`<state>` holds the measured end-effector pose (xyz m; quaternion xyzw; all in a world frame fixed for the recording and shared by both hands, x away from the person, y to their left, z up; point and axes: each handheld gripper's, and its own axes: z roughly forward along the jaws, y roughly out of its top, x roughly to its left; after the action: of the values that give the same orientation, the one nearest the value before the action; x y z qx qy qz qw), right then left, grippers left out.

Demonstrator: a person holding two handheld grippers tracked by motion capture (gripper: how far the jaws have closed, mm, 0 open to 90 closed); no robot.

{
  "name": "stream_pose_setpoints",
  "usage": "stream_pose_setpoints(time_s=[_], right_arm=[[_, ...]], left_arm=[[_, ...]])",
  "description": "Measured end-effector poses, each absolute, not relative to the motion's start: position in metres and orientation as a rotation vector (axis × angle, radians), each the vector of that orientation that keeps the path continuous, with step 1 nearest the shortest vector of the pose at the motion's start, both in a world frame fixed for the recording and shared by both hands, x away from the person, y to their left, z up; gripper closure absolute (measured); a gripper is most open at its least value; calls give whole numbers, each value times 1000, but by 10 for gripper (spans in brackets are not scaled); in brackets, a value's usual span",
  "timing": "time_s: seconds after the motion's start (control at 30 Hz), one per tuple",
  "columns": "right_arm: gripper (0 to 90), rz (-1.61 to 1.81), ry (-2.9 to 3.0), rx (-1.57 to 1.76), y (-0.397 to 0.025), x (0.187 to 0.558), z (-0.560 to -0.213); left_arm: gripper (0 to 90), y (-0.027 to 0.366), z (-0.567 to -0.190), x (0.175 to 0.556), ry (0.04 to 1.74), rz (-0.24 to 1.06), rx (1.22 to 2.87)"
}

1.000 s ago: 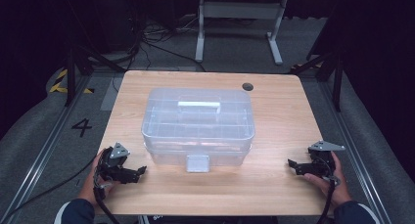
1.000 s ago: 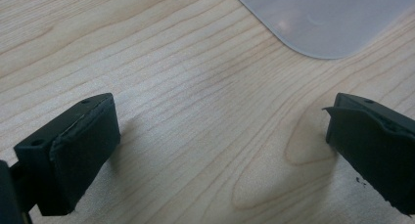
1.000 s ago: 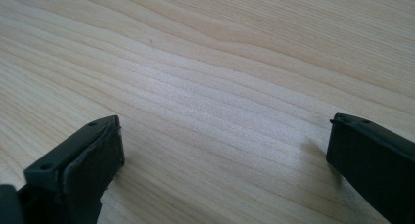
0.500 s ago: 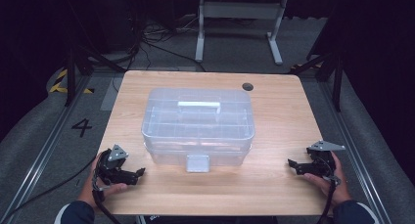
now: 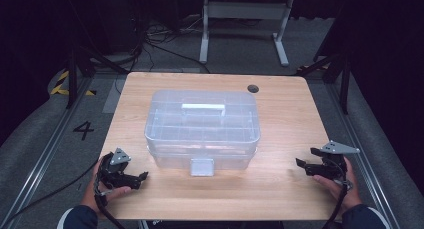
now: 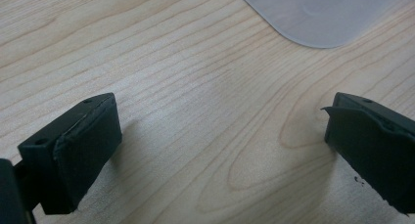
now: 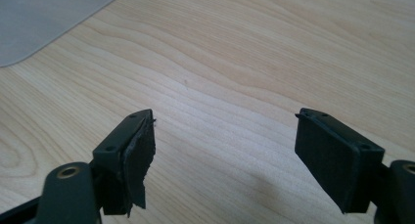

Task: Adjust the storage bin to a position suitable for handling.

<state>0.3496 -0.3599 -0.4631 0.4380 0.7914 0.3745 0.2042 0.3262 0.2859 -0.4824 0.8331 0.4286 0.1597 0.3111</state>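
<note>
Two tools, left tool (image 5: 141,176) and right tool (image 5: 300,163), rested wide-jawed and empty on the desk (image 5: 295,114), flanking a clear plastic organizer box (image 5: 202,128) at centre. Box looked light, rigid, slippery; best holds: top handle (image 5: 202,107) or front latch (image 5: 202,166).

- A lab or test studio, not a home: a bare light-wood table (image 5: 300,119) stands alone on grey carpet.
- Black cables (image 5: 150,44) trail across the floor.
- Yellow-black hazard tape (image 5: 62,84) and a painted numeral 4 (image 5: 83,130) mark the floor.
- Dark surroundings ring the table.
</note>
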Motion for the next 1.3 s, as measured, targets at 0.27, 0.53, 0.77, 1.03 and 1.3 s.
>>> stream_pose_setpoints(time_s=[0.27,0.53,0.77,1.03,1.3], right_arm=[[250,1064,2201,1150,-353,349,-446],[261,1073,2209,1082,-344,353,-429],[273,1092,2216,1042,-338,359,-414],[290,1137,2197,988,-330,371,-389],[301,1168,2185,928,-317,380,-367]], left_arm=[[8,286,-482,326,1131,422,2201],[8,286,-482,326,1131,422,2201],[9,286,-482,326,1131,422,2198],[9,286,-482,326,1130,422,2199],[9,286,-482,326,1131,422,2199]])
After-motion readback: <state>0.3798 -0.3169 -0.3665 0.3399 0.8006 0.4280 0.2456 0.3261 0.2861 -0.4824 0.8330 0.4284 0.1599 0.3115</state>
